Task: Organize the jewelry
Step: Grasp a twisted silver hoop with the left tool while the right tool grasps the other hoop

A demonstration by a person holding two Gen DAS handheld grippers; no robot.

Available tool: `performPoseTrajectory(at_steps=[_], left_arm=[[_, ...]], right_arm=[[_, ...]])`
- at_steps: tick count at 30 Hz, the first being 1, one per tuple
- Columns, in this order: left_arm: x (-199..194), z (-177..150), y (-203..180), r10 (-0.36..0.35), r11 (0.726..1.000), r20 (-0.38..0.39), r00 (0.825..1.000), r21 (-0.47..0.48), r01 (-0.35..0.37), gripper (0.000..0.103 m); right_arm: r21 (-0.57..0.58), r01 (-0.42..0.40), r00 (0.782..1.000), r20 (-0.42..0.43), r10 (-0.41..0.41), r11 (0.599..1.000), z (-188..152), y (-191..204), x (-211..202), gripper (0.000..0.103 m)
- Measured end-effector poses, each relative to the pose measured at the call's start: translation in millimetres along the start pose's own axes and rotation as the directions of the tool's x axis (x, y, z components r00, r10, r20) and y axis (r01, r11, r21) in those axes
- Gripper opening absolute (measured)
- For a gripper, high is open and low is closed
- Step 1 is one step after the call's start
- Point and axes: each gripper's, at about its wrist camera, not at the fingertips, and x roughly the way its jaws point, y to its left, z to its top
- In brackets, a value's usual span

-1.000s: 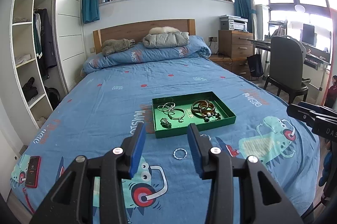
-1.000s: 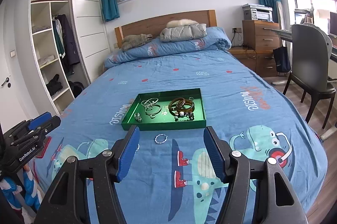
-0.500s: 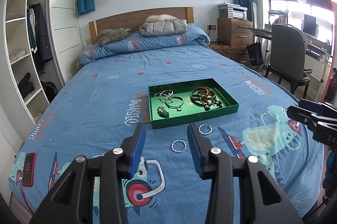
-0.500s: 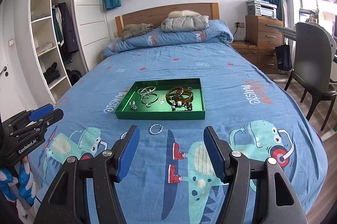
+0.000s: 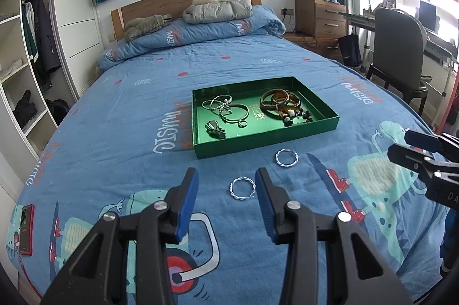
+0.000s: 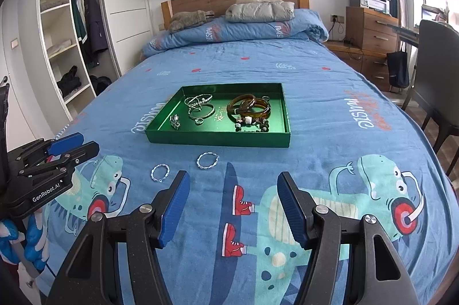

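A green tray point(image 5: 330, 123) point(image 6: 218, 139) lies on the blue bedspread and holds silver chains, brown bangles point(image 5: 279, 102) and dark beads. Two twisted silver-blue bracelets lie on the bedspread in front of the tray: a near one point(image 5: 242, 188) point(image 6: 160, 172) and one closer to the tray point(image 5: 287, 157) point(image 6: 207, 160). My left gripper point(image 5: 226, 203) is open and empty, with the near bracelet in line between its fingers. My right gripper point(image 6: 233, 207) is open and empty, to the right of both bracelets.
A red phone point(image 5: 25, 229) lies at the bed's near left corner. A folded duvet and pillows lie at the headboard. A wardrobe with shelves stands at the left; a dresser, desk and chair point(image 5: 398, 52) stand at the right.
Both grippers have moved forward and lower toward the tray and bracelets, which now look larger. Both stay open.
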Motion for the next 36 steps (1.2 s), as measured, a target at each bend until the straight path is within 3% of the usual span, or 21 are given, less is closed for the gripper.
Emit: performPoseTrajectory(at_steps=[19,27,36], left_arm=[[70,-19,20,-0.029,0.999,-0.111,0.993,-0.033,0.026,0.047],[86,-30,10,-0.128,0.992,-0.150,0.980,-0.025,0.126,0.047],[121,-32,-3,-0.134,0.991,-0.200,0.971,-0.001,0.136,0.047]], right_arm=[[-0.066,-0.058,0.995,-0.087,0.052,0.996,-14,-11,73,0.062],[-0.124,-0.110,0.988,-0.124,0.095,0.986,-16,-3,97,0.062],[-0.186,-0.169,0.977,-0.161,0.140,0.968,-4,12,125,0.062]])
